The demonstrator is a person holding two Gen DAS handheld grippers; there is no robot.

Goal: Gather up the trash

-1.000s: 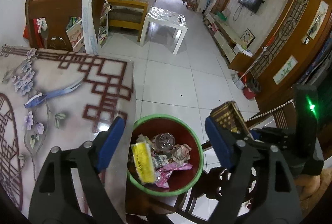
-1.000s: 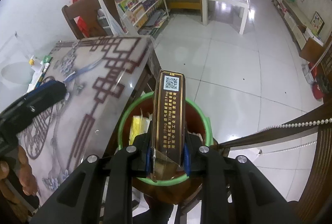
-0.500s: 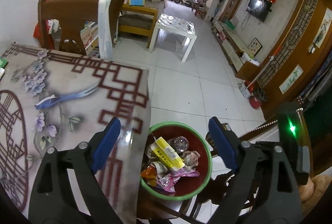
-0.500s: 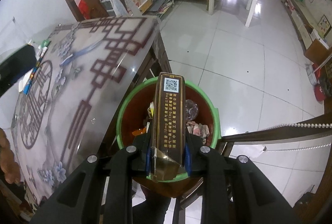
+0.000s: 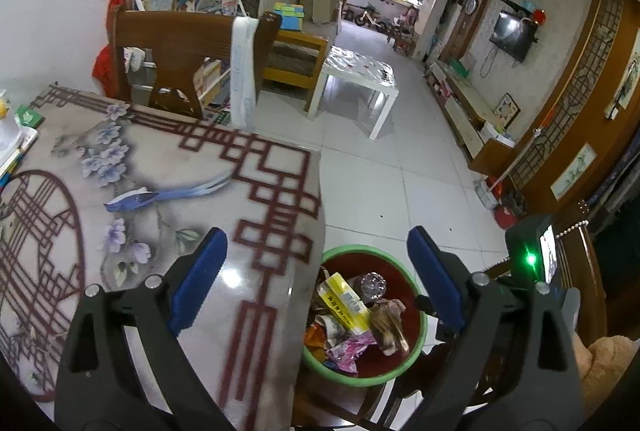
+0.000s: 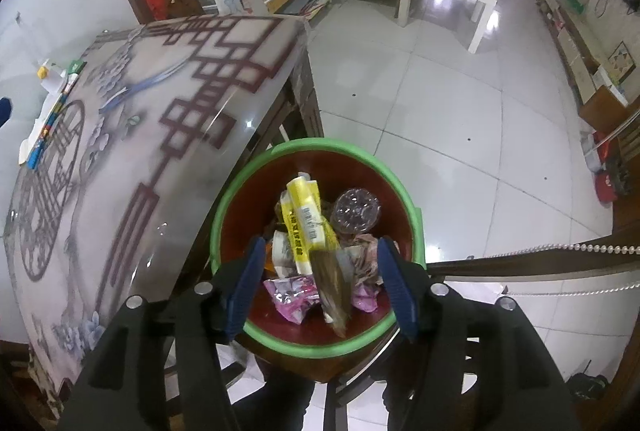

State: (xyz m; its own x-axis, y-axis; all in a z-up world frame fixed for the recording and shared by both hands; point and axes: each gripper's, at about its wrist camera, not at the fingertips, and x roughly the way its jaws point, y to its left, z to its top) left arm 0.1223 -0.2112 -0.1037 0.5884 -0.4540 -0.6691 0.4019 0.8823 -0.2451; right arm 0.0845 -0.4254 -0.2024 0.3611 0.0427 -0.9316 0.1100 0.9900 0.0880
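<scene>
While the brown box (image 6: 334, 295) lies blurred and tilted on the trash inside the bin (image 6: 256, 183), your right claw (image 6: 320, 287) hangs just above it, spread wide with nothing between its fingers. Touching the box in the bin are a yellow pack (image 6: 306, 223), pink wrappers (image 6: 290, 297) and a clear cup (image 6: 356, 209). Your left claw (image 5: 316, 279) is spread apart too, one finger over the desk (image 5: 140, 151) and the other past the bin's far rim (image 5: 400, 269). That bin sits just beside the desk edge, below its top.
</scene>
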